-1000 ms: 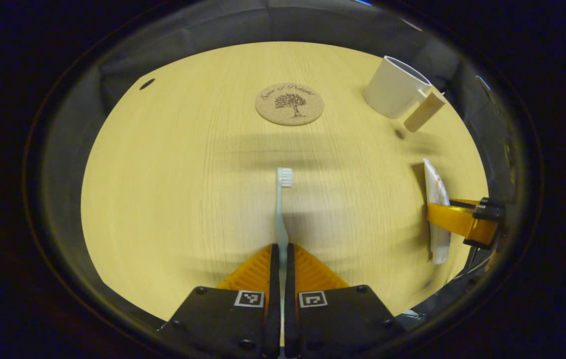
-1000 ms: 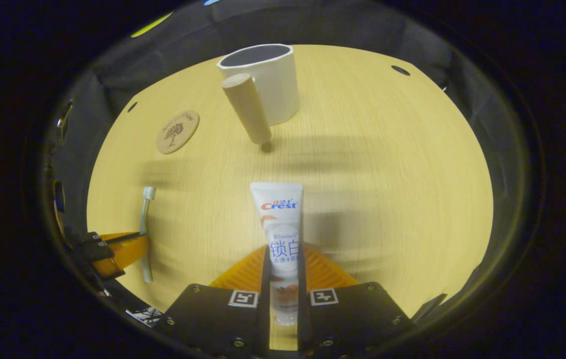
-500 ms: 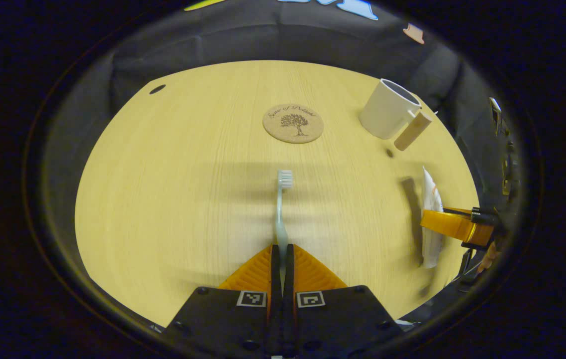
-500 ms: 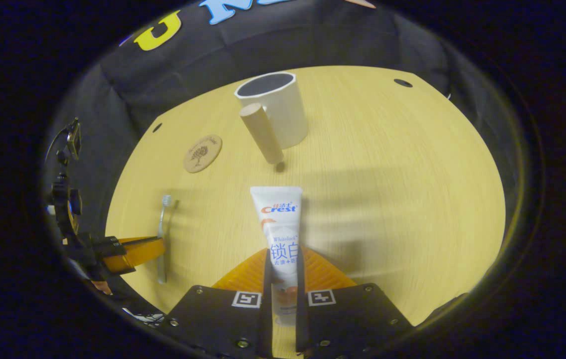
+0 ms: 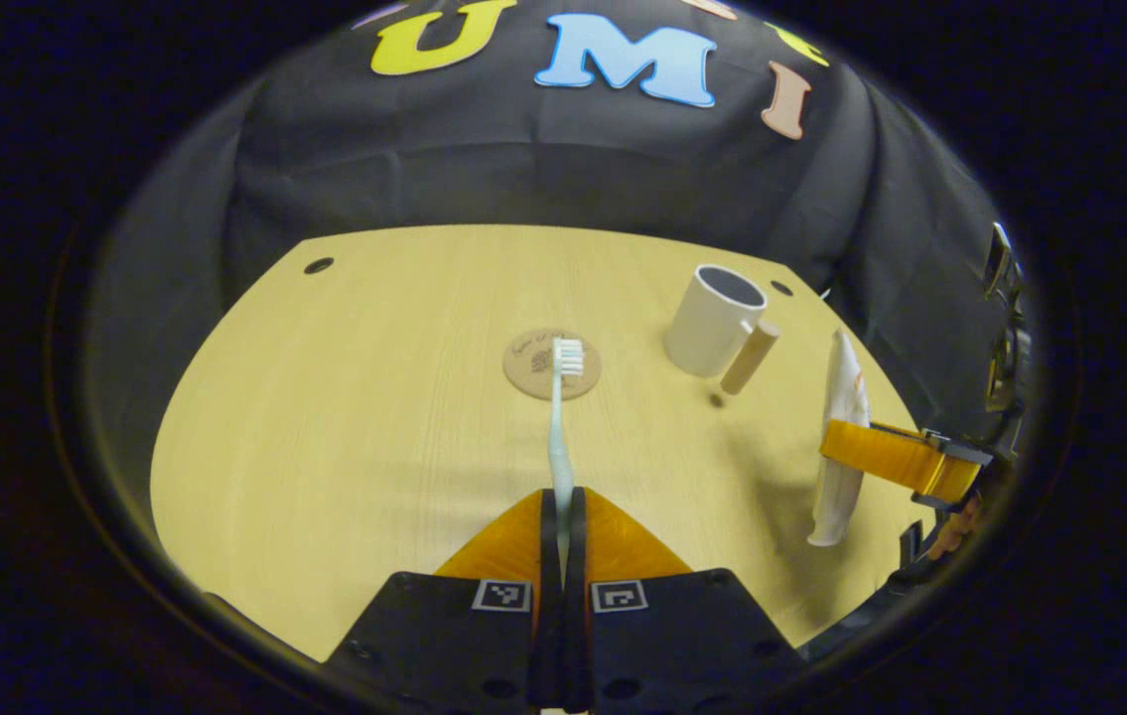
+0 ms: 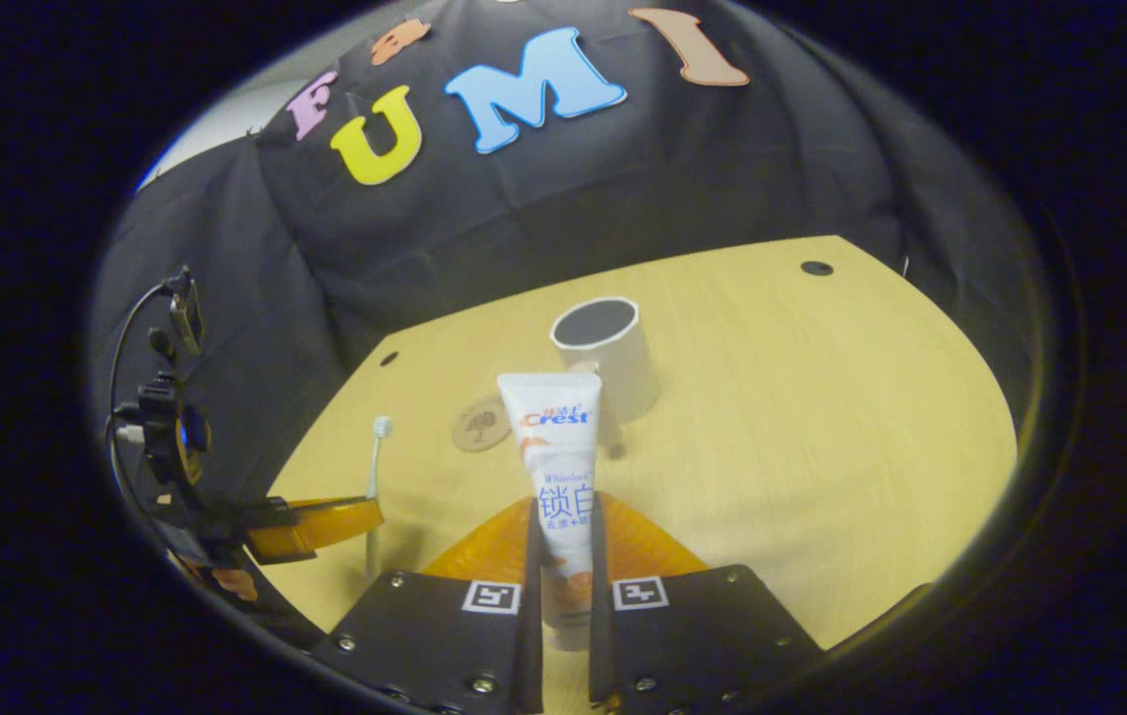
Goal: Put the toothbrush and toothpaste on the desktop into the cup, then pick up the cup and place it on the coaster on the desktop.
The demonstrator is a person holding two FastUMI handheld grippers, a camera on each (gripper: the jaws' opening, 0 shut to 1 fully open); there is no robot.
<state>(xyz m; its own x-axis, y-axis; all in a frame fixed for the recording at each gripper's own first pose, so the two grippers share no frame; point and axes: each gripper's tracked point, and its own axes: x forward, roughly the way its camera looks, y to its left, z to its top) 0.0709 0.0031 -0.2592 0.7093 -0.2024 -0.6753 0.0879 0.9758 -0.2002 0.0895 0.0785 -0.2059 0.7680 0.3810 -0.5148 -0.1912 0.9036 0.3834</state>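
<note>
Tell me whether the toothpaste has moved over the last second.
Yes. The toothpaste, clamped in the right gripper, has risen off the desktop: in the right gripper view the cup now sits far lower, nearly behind its top edge.

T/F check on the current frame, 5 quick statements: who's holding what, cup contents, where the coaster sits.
1. The left tool is shut on the toothbrush. True.
2. The toothpaste lies flat on the table. False: the right tool grips it, and it is lifted off the table.
3. The cup already holds the toothbrush. False: the cup looks empty, and the toothbrush is in the left tool.
4. The cup stands on the coaster. False: the cup stands on bare table beside the coaster.
5. The cup stands upright with its opening up. True.
</note>
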